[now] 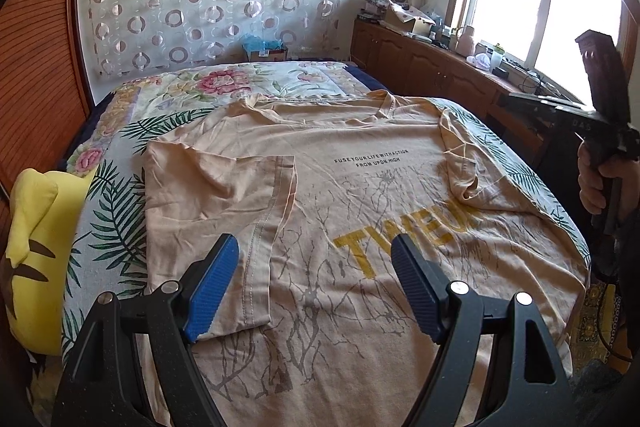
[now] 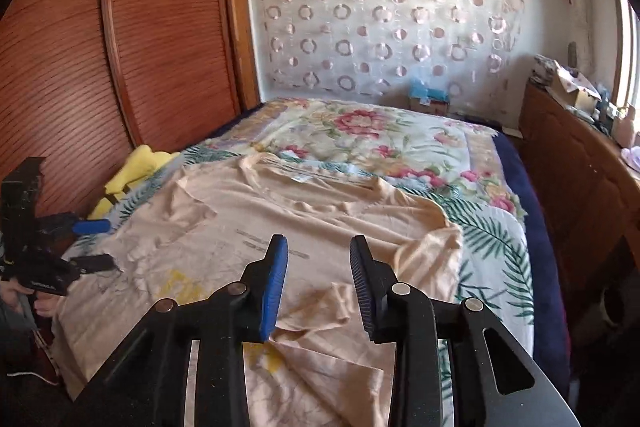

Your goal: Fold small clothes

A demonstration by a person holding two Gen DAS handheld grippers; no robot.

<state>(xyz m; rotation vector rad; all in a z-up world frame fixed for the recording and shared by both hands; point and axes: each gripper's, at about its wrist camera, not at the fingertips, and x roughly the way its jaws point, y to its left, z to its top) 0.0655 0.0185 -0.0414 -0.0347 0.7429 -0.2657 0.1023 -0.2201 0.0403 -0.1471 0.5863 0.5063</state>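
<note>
With both sleeves lying folded inward on the t-shirt (image 1: 360, 187), the left gripper (image 1: 316, 287) is hovering wide open — the right gripper (image 2: 318, 283) is hanging part-open and empty above its sleeve (image 2: 424, 247), clearing room for the next fold.

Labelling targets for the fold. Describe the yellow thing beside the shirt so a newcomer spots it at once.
Start at the bed with the flowered cover, where a peach T-shirt lies spread. Go to the bed's edge by the brown slatted doors. The pillow sits there: plain bright yellow with dark brown marks, the only solid yellow thing on the bed.
</note>
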